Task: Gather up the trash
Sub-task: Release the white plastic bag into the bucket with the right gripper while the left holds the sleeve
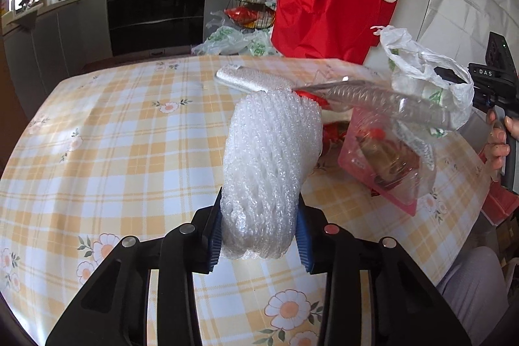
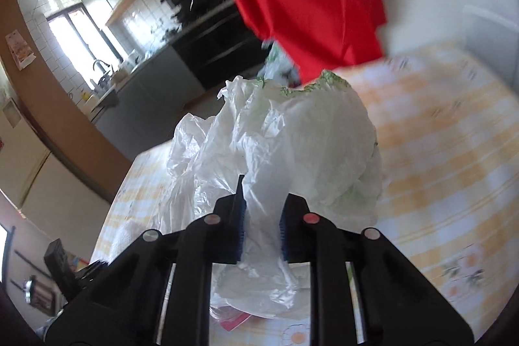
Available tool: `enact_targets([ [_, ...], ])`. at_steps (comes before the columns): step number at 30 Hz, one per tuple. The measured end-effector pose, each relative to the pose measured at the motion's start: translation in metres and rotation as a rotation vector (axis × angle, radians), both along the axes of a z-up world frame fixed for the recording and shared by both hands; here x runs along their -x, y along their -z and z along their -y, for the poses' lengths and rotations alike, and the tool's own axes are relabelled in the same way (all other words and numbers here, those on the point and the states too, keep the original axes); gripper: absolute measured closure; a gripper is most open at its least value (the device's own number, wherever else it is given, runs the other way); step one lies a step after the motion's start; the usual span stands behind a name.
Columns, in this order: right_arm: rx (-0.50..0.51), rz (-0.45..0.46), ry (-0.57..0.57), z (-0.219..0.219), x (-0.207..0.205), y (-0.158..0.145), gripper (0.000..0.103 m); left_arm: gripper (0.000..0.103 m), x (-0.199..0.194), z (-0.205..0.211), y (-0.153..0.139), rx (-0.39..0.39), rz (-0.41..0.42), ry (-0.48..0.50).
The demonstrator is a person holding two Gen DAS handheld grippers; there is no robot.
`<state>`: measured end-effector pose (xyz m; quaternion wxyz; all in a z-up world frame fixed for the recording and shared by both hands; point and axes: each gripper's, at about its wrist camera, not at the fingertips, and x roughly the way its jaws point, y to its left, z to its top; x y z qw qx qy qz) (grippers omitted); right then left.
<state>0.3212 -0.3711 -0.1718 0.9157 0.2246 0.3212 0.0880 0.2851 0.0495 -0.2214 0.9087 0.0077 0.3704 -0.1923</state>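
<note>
Bright daylight from window; right view motion-blurred, left sharp; fisheye edges bent, dark corners

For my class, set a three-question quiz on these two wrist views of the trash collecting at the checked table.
1. True or false: the left tool is shut on a roll of white foam netting.
2. What does the right tool grip? A) a glass jar B) a thin white plastic bag C) a red cloth
3. Fill in: in the left wrist view, the clear plastic packaging hangs above the checked ______.

Key
1. True: its blue pads press the netting from both sides.
2. B: the bag is pinched between the pads.
3. Tablecloth.
</note>
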Motion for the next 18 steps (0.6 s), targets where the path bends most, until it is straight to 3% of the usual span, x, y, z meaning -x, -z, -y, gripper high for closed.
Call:
enact_targets([
  [9,0.141,0.142,0.016,-0.005,0.062,-0.059,0.084,0.066,0.042,-0.006,-0.044,0.043,0.074,-0.028],
  [18,0.199,0.233,-0.015,-0.03,0.128,-0.079,0.084,0.066,0.107,-0.016,-0.085,0.127,0.138,-0.068],
])
